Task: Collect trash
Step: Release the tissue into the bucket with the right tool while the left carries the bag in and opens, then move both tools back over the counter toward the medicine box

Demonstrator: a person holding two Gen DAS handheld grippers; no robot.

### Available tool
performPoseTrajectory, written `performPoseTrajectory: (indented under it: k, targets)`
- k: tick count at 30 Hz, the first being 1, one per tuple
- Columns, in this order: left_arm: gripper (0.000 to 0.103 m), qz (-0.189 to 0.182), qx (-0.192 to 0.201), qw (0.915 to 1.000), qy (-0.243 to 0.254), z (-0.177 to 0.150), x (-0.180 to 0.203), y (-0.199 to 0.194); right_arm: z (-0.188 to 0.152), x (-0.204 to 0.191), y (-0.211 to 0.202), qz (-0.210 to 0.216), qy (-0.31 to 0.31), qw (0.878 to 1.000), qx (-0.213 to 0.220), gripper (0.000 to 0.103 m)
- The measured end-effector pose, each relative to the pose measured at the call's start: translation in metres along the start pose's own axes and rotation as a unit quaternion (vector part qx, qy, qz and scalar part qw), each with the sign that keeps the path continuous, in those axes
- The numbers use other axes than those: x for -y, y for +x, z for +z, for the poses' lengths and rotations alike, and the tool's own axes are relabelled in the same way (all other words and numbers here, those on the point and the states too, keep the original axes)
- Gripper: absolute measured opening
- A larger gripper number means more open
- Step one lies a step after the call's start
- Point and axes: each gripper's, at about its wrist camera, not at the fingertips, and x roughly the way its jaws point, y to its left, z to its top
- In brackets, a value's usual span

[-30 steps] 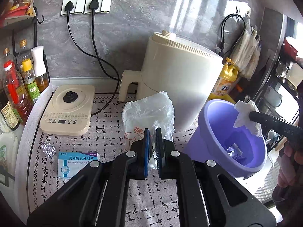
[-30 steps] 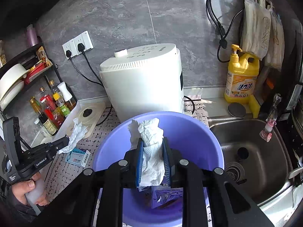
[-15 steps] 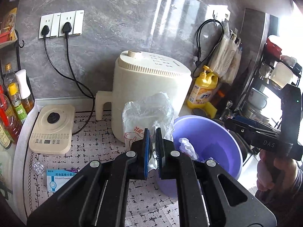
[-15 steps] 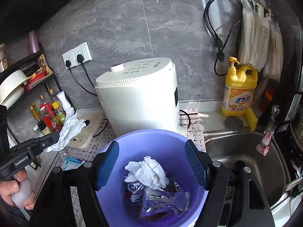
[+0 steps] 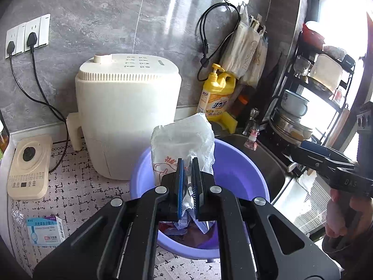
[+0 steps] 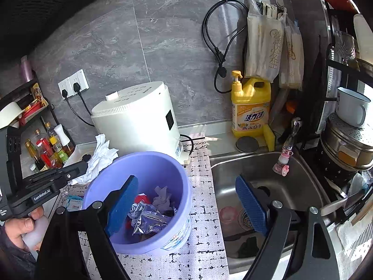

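— Steel sink (image 6: 291, 186) on the right, cream appliance (image 5: 128, 121) against the grey wall. Between them?

— Purple bin (image 6: 149, 170) on the patterned mat (image 6: 202, 245), holding crumpled tissue (image 6: 163, 196) and foil wrappers (image 6: 146, 219).

— And the grippers?

— Left gripper (image 5: 187, 186) clenched on a white plastic bag (image 5: 181, 144), held right above the bin. Right gripper (image 6: 186, 205) opening wide, nothing between the pads, straddling bin rim and sink edge.

— Smaller bits?

— Medicine box (image 5: 44, 231) flat on the mat, left of the bin.
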Motion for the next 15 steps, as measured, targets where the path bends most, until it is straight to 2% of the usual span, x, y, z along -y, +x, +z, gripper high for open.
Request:
performPoseTrajectory:
  k: [9, 11, 12, 13, 15]
  targets:
    - [0.008, -0.015, -0.031, 0.9992, 0.02, 0.002, 0.023, 0.025, -0.019, 0.03, -0.027, -0.027, 0.025, 0.999, 0.002, 0.084]
    - [0.028, -0.013, -0.029, 0.9993, 0.021, 0.003, 0.026, 0.026, -0.022, 0.033, -0.03, -0.03, 0.029, 0.999, 0.001, 0.084]
    - [0.064, -0.002, -0.019, 0.9997, 0.018, 0.004, 0.025, 0.023, -0.023, 0.034, -0.03, -0.03, 0.03, 0.999, 0.0, 0.084]
    - [0.081, 0.004, -0.003, 0.9999, 0.012, 0.005, 0.024, 0.018, -0.025, 0.034, -0.031, -0.029, 0.031, 0.999, -0.001, 0.084]
    - [0.082, -0.003, 0.013, 0.9999, 0.002, 0.006, 0.02, 0.007, -0.028, 0.033, -0.033, -0.025, 0.031, 0.999, -0.002, 0.084]
